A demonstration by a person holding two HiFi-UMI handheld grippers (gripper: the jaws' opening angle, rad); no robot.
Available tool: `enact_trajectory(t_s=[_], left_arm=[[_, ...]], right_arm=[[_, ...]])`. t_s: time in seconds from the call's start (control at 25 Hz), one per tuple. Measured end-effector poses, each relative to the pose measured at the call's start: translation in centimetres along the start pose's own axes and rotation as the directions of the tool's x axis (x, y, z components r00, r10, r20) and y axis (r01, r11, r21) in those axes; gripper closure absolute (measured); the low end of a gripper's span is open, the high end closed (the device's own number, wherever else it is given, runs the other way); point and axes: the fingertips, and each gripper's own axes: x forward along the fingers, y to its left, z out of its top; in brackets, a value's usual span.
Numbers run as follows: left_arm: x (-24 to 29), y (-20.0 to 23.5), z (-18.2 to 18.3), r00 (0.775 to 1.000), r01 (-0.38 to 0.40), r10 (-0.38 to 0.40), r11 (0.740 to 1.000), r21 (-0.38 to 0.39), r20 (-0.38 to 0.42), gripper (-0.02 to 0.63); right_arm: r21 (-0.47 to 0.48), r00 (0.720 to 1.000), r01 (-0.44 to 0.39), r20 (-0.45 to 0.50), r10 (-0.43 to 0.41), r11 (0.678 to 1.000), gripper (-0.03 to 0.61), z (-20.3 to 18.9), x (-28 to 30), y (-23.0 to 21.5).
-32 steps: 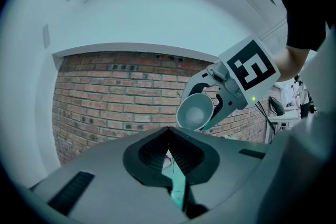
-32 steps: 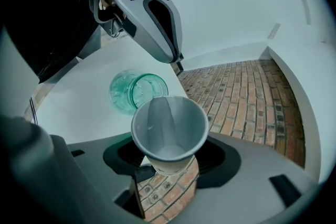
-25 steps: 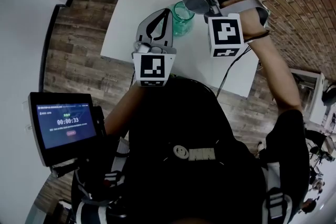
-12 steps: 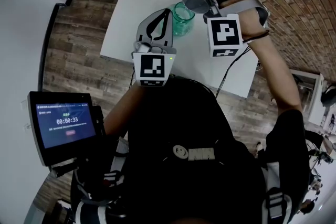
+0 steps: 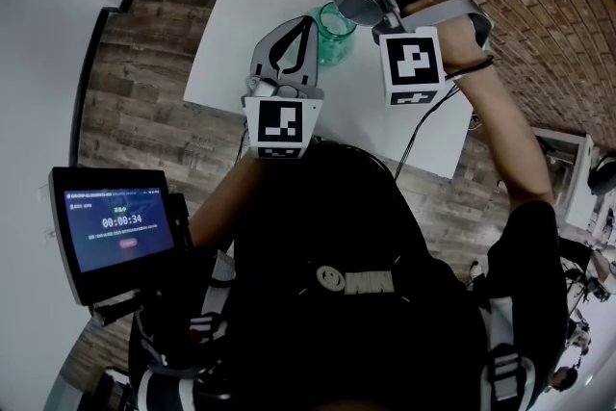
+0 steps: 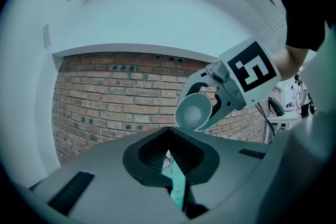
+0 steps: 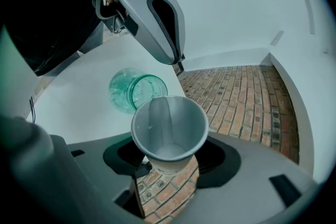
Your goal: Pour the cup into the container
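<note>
over the white table [image 5: 241,24], the right gripper [image 7: 167,164] grasps a grey paper cup [image 7: 169,131], tilted for pouring at one o'clock of the green glass jar [image 7: 134,91]; the left gripper [image 5: 304,24] waits clenched, empty.

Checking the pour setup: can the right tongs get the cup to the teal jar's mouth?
Probably yes. The right tongs hold the cup right beside the open teal jar, and the shut left tongs sit on its other side, clear of the mouth.
</note>
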Motion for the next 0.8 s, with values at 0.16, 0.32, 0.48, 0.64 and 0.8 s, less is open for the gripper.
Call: enact_trajectory(t_s=[0.16, 0.32, 0.48, 0.64, 0.8], left_arm=[[-0.1, -0.1, -0.1, 1.000, 0.003, -0.003, 1.000, 0.003, -0.001, 0.615], [0.1, -0.4, -0.7, 1.000, 0.022, -0.022, 1.000, 0.005, -0.018, 0.615], [0.4, -1.4, -1.5, 0.996, 0.080, -0.079, 0.997, 0.009, -0.045, 0.581], [0.2, -2.6, -2.0, 0.987, 0.152, -0.150, 0.988, 0.032, -0.061, 0.454], [0.9, -3.3, -3.9, 0.970, 0.219, -0.209, 0.973, 0.074, -0.122, 0.311]], right_arm=[[0.007, 1.000, -0.003, 0.003, 0.003, 1.000, 0.310, 0.1, 0.0, 0.2], [0.021, 1.000, -0.008, 0.005, 0.008, 1.000, 0.310, 0.1, 0.0, 0.4], [0.051, 1.000, -0.019, 0.017, 0.018, 0.999, 0.310, 0.3, 0.0, 0.5], [0.077, 0.999, -0.029, 0.034, 0.026, 0.997, 0.310, 0.7, 0.0, 0.8], [0.115, 0.998, -0.041, 0.052, 0.035, 0.992, 0.310, 0.7, 0.3, 1.0]])
